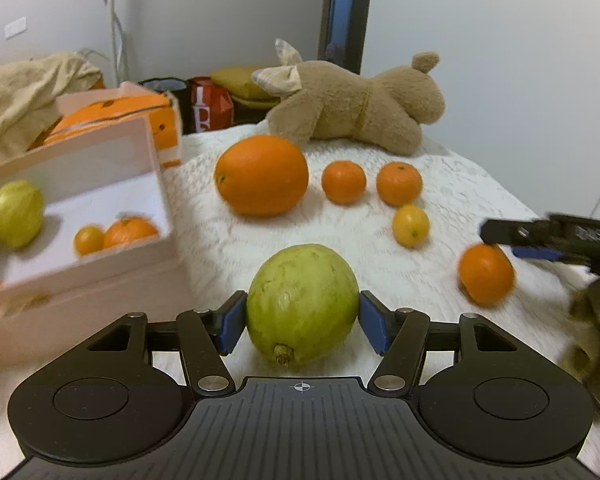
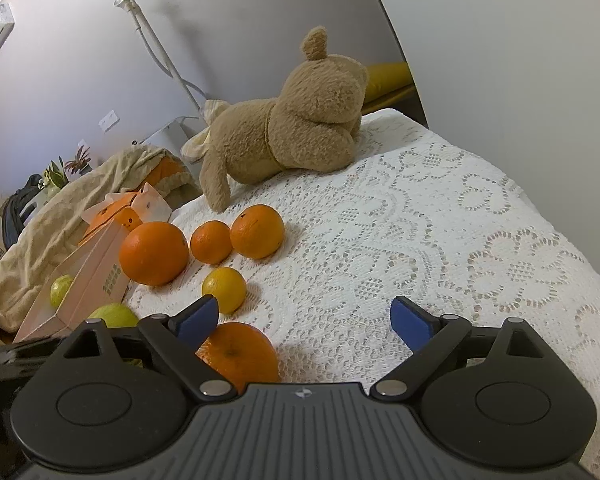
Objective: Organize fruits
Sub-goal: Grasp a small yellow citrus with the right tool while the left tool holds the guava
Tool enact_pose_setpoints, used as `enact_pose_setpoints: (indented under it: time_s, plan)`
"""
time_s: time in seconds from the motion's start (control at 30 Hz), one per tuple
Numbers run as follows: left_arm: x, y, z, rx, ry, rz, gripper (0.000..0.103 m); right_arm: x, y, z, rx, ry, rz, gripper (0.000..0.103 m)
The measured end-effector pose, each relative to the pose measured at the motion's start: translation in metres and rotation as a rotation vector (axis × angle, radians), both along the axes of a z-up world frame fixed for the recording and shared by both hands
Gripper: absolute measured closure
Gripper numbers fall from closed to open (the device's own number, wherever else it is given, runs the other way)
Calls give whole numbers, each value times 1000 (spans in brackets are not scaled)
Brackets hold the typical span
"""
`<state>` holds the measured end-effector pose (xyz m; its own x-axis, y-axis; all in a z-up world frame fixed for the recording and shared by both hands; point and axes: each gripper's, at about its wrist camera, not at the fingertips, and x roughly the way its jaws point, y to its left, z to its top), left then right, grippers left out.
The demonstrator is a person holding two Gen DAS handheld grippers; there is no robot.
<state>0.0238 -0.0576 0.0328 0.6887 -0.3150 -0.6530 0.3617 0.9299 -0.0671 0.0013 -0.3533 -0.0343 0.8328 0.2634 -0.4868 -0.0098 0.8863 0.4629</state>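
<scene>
left gripper (image 1: pixel 303 322) clamped the green guava (image 1: pixel 302 305) by both blue pads, close above the lace bedspread (image 2: pixel 440 220), just right of my white box (image 1: pixel 100 184). box already held a second guava (image 1: pixel 15 213) and two small oranges (image 1: pixel 116 234). right gripper (image 2: pixel 305 320) stood wide with nothing gripped; one orange (image 2: pixel 240 356) lay beside its left finger, near the bed's front edge. i noted the big orange (image 1: pixel 262 175), two mandarins (image 1: pixel 343 182) and a yellow citrus (image 1: pixel 410 225) mid-bed, with the plush bear (image 1: pixel 360 108) toward the far edge.
</scene>
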Motion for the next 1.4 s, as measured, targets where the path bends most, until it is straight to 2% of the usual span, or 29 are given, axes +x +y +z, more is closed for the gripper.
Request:
enact_pose_setpoints:
  time_s: [0.17, 0.23, 0.33, 0.4, 0.5, 0.6, 0.67, 0.83, 0.93, 1.07, 1.1, 1.23, 1.3, 1.33, 1.4]
  plan:
    - [-28, 31, 6, 1, -4, 26, 37, 3, 3, 1, -15, 10, 26, 4]
    - [-29, 45, 4, -2, -8, 71, 37, 7, 5, 1, -27, 19, 50, 0]
    - [-22, 62, -4, -30, 23, 144, 37, 9, 6, 2, -34, 30, 65, 0]
    - [-21, 70, -5, -87, 29, 158, 37, 10, 6, 3, -31, 45, 72, 0]
    - [-21, 71, -5, -90, 26, 157, 37, 14, 9, 8, -46, 86, 101, 0]
    - [-19, 72, -4, -92, 35, 151, 37, 23, 19, 18, -76, 150, 184, 0]
    - [-18, 75, -5, -115, 41, 159, 37, 20, 32, 29, -143, 114, 184, 1]
    - [-15, 76, -14, -158, 92, 141, 37, 10, 92, 56, -494, -9, 219, 1]
    - [-19, 70, -14, -118, 66, 136, 38, 14, 112, 61, -560, -17, 260, 1]
    - [-18, 73, -14, -143, 69, 138, 38, 32, 115, 58, -533, 21, 241, 1]
    - [-18, 73, -14, -145, 69, 138, 38, 38, 113, 56, -523, 35, 222, 2]
    - [-18, 74, -14, -143, 65, 138, 38, 64, 109, 39, -471, 135, 206, 26]
    - [-18, 74, -14, -147, 66, 138, 38, 68, 113, 31, -487, 154, 214, 32]
    - [-18, 74, -14, -148, 66, 138, 38, 70, 115, 28, -493, 164, 215, 42]
    - [-19, 74, -14, -150, 64, 138, 38, 67, 116, 27, -484, 159, 219, 52]
